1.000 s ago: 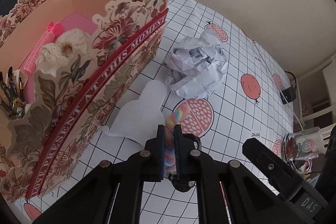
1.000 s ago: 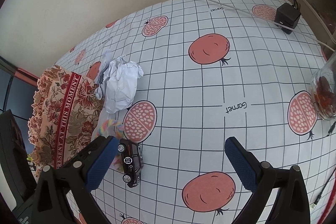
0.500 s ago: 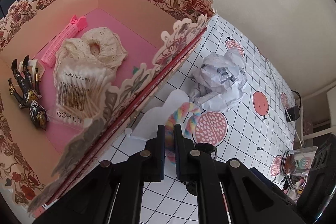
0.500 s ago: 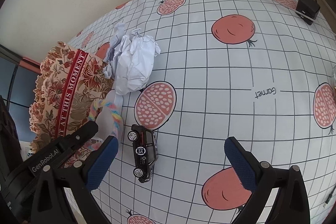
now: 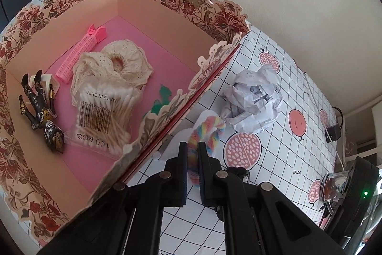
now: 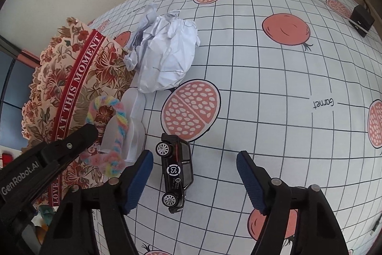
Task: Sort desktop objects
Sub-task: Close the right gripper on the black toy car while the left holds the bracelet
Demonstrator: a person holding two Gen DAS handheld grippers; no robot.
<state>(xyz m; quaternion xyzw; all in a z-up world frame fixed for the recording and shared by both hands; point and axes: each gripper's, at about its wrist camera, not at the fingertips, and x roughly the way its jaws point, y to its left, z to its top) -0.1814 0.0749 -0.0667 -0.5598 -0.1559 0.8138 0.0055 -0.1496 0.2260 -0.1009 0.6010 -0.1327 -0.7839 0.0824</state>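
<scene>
My left gripper [image 5: 191,147] is shut on a rainbow hair tie on its clear card [image 5: 207,133] and holds it lifted beside the floral box [image 5: 181,97]; the tie also shows in the right wrist view [image 6: 112,135]. The box holds a pink roller [image 5: 81,51], a lace scrunchie [image 5: 121,63], a cotton swab bag [image 5: 105,111] and a dark figurine [image 5: 40,109]. My right gripper [image 6: 194,166] is open above a black toy car [image 6: 175,169] on the tablecloth. A crumpled paper ball [image 6: 164,54] lies by the box.
A black power adapter [image 6: 360,19] with its cable sits at the far right of the pomegranate tablecloth [image 6: 274,87]. A glass jar [image 5: 333,188] stands near the table's right edge. The wall runs behind the table.
My left gripper has risen with the hair tie, so the inside of the box now shows. My right gripper has moved in over the toy car.
</scene>
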